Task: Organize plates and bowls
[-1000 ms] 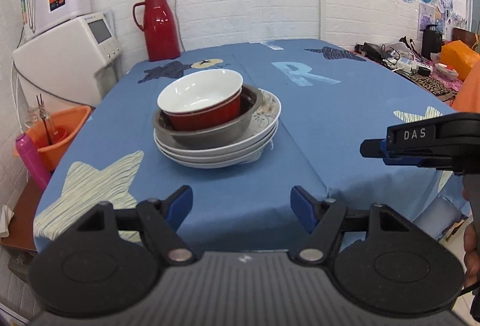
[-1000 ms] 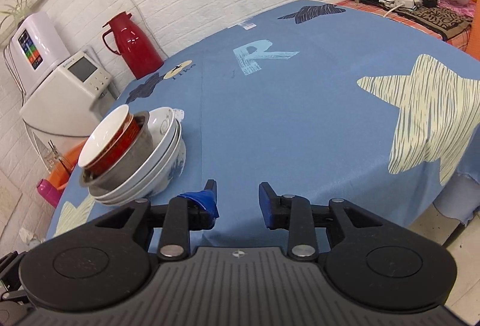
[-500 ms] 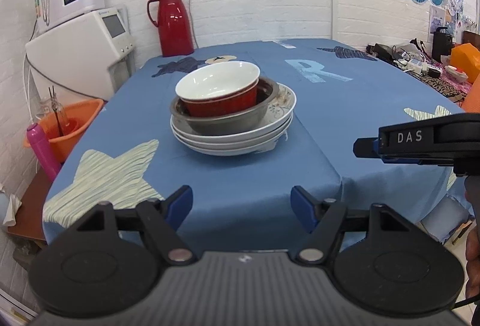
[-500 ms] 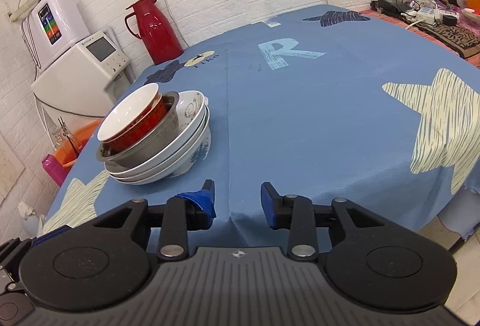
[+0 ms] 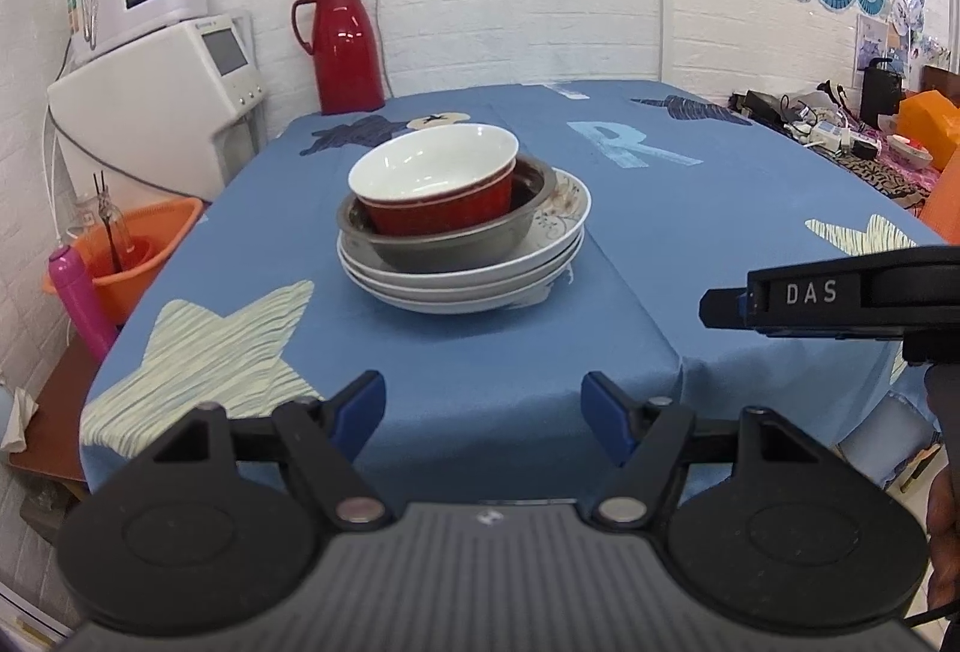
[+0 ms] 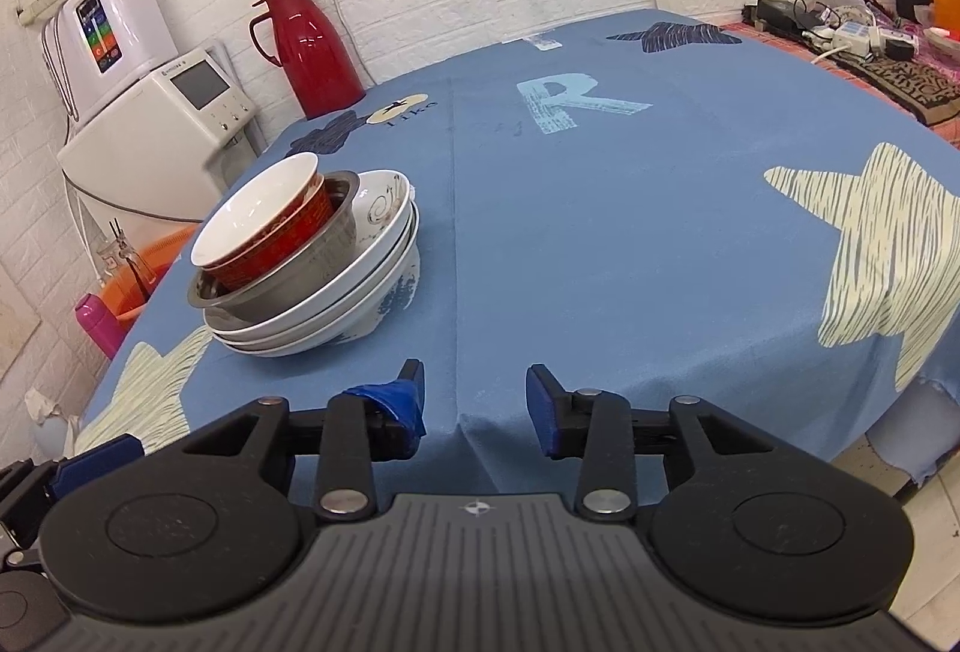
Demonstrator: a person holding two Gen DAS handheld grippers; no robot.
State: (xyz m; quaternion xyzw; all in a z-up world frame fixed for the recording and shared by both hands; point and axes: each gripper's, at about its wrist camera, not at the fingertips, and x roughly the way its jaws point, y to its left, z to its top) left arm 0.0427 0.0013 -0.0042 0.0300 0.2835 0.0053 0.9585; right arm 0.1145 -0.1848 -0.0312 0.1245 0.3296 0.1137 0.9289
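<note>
— Where did the dishes stand at that moment?

— On the round table with the blue star-printed cloth (image 5: 600, 244), in one stack. At the bottom lay the white ceramic plates (image 5: 474, 286), on them sat the grey metal bowl (image 5: 444, 247), and inside it the red bowl with white inside (image 5: 438, 184). The stack was in front of me, toward the left side of the table.

— And your grippers?

— My left gripper (image 5: 483, 412) was spread wide and held nothing; it was at the near table edge, apart from the stack. My right gripper (image 6: 474, 400) was also spread, empty, with the stack ahead to its left.

— Anything behind?

— A tall red thermos jug (image 5: 342, 45) stood at the far edge near the white brick wall.
</note>
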